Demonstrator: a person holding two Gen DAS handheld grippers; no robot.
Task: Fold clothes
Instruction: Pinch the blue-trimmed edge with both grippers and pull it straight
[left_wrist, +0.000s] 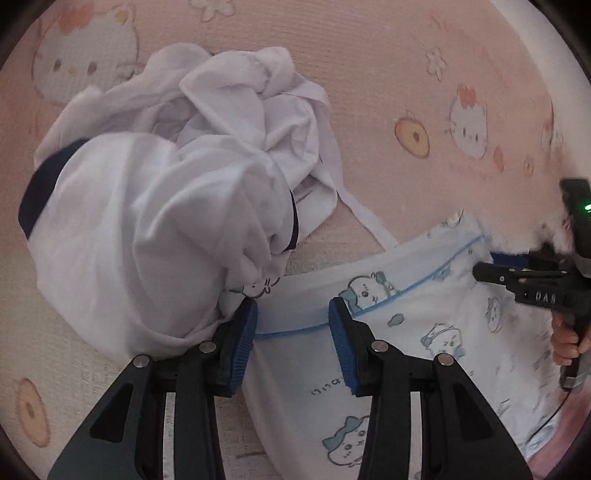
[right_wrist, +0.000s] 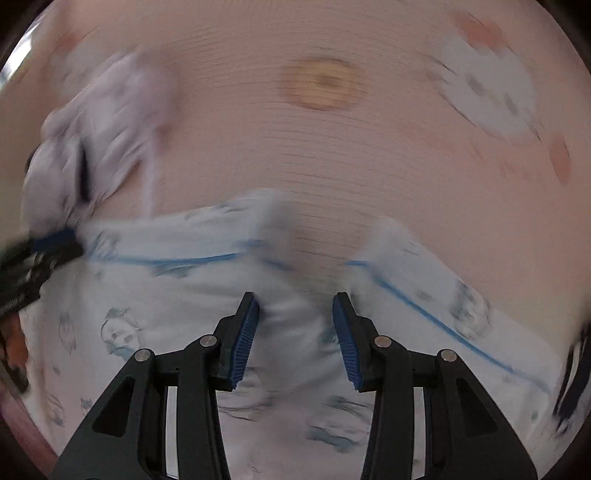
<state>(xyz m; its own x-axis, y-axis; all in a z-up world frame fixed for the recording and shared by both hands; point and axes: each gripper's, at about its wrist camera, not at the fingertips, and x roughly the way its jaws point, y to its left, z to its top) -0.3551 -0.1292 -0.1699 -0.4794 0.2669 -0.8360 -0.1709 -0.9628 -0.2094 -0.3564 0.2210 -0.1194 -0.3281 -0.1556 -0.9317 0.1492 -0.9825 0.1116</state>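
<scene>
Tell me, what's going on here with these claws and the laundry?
A person is holding a claw in each hand to fold clothes on a pink cartoon-print sheet. Both the left claw and the right claw are at the blue-piped edge of a white cartoon-print garment, cloth between their jaws; whether they pinch it is unclear. A crumpled pile of white clothes lies beside it.

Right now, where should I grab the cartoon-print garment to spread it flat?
Grip the blue-piped edge of the print garment, one tool near each end, coming from above. That edge lies exposed on the mat; the left end tucks under the white pile.
</scene>
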